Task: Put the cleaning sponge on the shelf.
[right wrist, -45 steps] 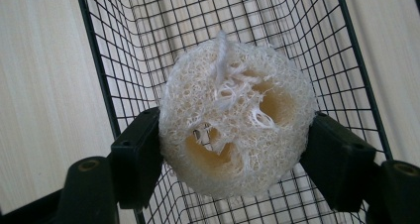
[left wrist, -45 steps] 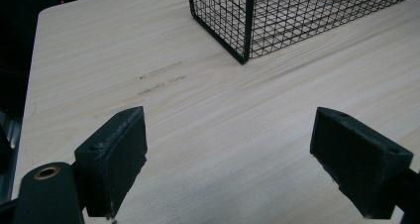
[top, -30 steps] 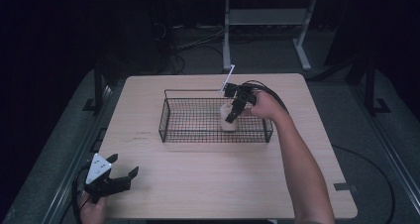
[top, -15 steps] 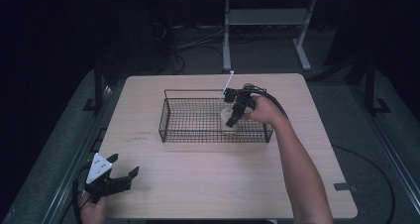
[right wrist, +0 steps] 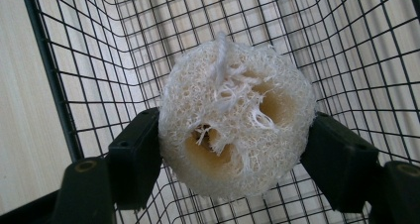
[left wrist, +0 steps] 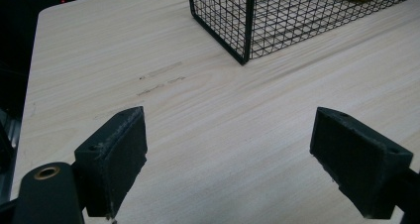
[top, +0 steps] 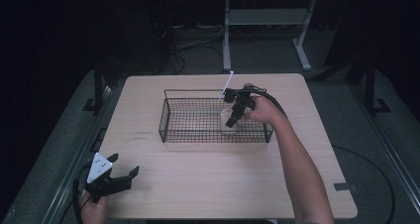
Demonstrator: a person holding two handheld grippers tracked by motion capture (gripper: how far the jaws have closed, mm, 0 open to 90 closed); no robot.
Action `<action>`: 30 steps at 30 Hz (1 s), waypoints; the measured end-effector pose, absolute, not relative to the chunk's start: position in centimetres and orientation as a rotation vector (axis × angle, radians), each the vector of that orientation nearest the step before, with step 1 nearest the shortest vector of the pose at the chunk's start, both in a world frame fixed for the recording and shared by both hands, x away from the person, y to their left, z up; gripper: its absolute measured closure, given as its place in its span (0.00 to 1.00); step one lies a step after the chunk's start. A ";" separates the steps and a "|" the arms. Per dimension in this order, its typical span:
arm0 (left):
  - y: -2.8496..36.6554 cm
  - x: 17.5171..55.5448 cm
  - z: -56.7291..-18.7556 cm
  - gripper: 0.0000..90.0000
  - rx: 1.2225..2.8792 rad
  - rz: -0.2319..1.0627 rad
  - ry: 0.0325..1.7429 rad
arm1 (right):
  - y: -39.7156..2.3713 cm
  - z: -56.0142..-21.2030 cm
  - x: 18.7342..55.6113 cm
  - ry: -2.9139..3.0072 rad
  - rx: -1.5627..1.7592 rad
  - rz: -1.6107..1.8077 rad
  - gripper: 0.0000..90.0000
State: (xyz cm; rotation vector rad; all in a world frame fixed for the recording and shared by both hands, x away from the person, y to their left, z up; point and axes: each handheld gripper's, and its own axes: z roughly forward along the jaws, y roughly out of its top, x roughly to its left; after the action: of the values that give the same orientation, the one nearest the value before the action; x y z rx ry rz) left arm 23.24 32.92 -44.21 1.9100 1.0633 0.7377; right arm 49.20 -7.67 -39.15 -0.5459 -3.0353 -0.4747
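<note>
Right tongs [right wrist: 233, 149] clenched on the loofah slice [right wrist: 236, 120], held low inside the wire basket [top: 166, 120] on the counter [top: 208, 179]; left tongs [top: 126, 177] released, idle; risks snagging fibres on mesh, or dragging the light basket.

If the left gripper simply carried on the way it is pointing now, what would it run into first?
Probably the near corner of the wire basket. The left gripper is open over bare table, with nothing between its fingers and that corner, though depth is hard to judge.
</note>
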 end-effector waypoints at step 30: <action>32.9 23.2 -44.3 0.15 1.910 0.736 1.058 | -9.3 -33.9 46.0 -3.094 -0.527 -0.595 0.19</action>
State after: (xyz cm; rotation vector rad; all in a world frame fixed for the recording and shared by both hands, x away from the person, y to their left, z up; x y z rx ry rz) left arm 23.17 32.86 -44.26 1.9102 1.0577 0.7356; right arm 45.95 -9.31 -33.95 -0.5267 -3.0941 -0.5953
